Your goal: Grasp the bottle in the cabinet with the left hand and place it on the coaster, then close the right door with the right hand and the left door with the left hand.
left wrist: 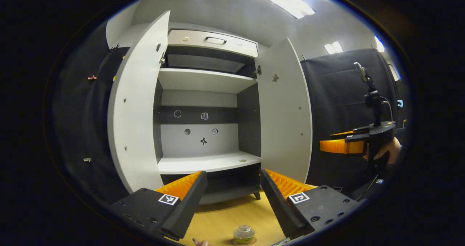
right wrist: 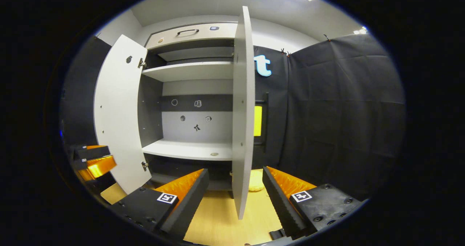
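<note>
Left gripper view: my left gripper fingers spread wide, empty. Bottle on coaster on desk, below between fingers. Cabinet ahead, both doors open.

Right gripper view: my right gripper fingers wide, empty; right door edge-on between fingers, not touching.

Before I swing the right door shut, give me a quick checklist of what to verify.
1. Bottle out of the cabinet, down on the table: ok.
2. Bottle sitting squarely on the coaster: cannot tell, it lies at the view's edge.
3. Left hand-held gripper open and empty: ok.
4. Right hand-held gripper open, the right door edge-on between its fingers: ok.
5. Right door closed: not ok, wide open.
6. Left door closed: not ok, also open.
</note>
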### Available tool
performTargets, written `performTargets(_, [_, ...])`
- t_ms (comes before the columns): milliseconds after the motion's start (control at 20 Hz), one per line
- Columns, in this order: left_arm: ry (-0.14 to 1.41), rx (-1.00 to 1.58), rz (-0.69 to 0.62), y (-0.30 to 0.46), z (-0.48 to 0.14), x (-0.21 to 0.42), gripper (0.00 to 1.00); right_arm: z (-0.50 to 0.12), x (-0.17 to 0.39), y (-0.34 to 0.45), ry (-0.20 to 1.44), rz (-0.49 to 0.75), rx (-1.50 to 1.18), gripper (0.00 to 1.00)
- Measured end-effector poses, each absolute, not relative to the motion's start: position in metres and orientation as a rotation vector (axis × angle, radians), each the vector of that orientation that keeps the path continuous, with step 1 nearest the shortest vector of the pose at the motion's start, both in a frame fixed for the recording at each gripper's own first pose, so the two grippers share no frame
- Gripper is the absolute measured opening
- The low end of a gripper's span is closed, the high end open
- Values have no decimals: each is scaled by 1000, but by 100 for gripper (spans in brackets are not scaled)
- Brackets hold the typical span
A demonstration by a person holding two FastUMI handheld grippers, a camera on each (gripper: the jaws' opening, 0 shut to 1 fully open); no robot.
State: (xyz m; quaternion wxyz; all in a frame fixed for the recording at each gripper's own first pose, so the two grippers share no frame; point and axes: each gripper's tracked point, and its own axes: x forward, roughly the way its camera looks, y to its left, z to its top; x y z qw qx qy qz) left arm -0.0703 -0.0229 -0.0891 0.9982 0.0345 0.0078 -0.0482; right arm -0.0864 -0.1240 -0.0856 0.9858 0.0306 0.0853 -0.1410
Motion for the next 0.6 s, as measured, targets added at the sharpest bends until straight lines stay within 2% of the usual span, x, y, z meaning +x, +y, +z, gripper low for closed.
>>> performTargets(150, [1, 77, -53, 15, -61, -86, 95, -72, -77, -145, 153, -321, 98, 98])
performTargets(350, [13, 152, 110, 72, -48, -97, 96, -60, -61, -190, 123, -384, 109, 94])
performTargets(450, [31, 125, 153, 84, -48, -102, 95, -56, -54, -211, 118, -412, 109, 98])
performTargets(600, [51, 84, 228, 108, -44, -109, 95, -50, -40, -216, 97, -369, 123, 98])
